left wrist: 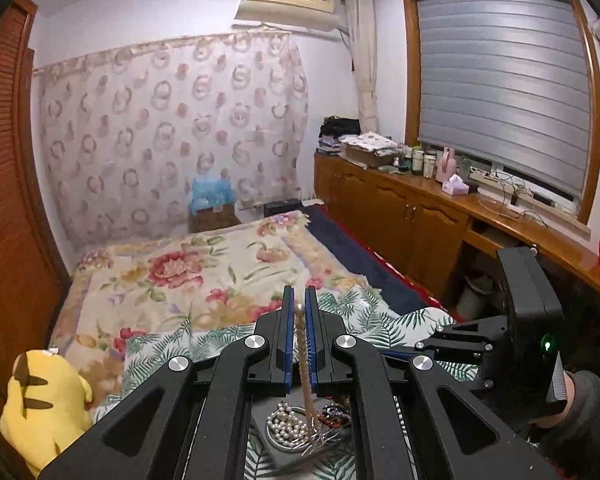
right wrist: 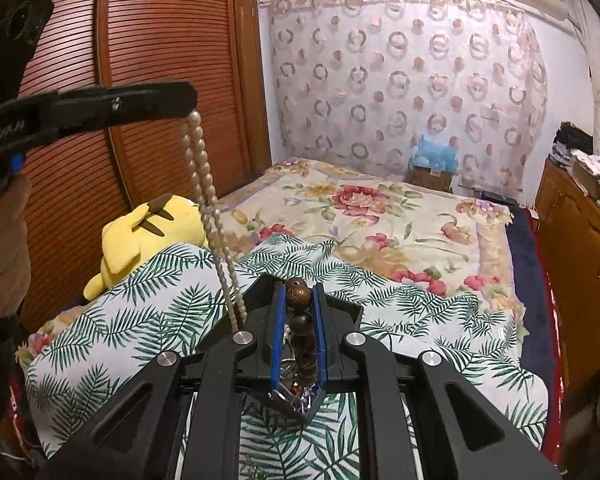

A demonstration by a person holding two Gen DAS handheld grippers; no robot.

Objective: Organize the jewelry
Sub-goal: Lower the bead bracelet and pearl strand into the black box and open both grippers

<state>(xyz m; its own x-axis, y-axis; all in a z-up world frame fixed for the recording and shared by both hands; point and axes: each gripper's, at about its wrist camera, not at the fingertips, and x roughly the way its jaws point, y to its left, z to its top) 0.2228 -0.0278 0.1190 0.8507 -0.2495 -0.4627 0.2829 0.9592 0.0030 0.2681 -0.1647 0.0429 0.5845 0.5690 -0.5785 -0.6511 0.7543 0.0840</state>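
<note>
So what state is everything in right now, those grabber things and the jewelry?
Left hand-held gripper: shut on the pearl necklace.
Pearl necklace: lifted, hanging down to the dish.
Right hand-held gripper: shut on the wooden bead bracelet.
Wooden bead bracelet: pinched, hanging.
Dish: holds loose pearls.

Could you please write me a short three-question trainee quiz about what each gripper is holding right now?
1. True or false: the left gripper is shut on the pearl strand.
2. What does the right gripper hold? A) brown wooden beads B) a ring C) nothing
3. Where does the strand's lower end lie?

Key: 1 true; 2 A; 3 in the round dish of jewelry below the left gripper.
</note>
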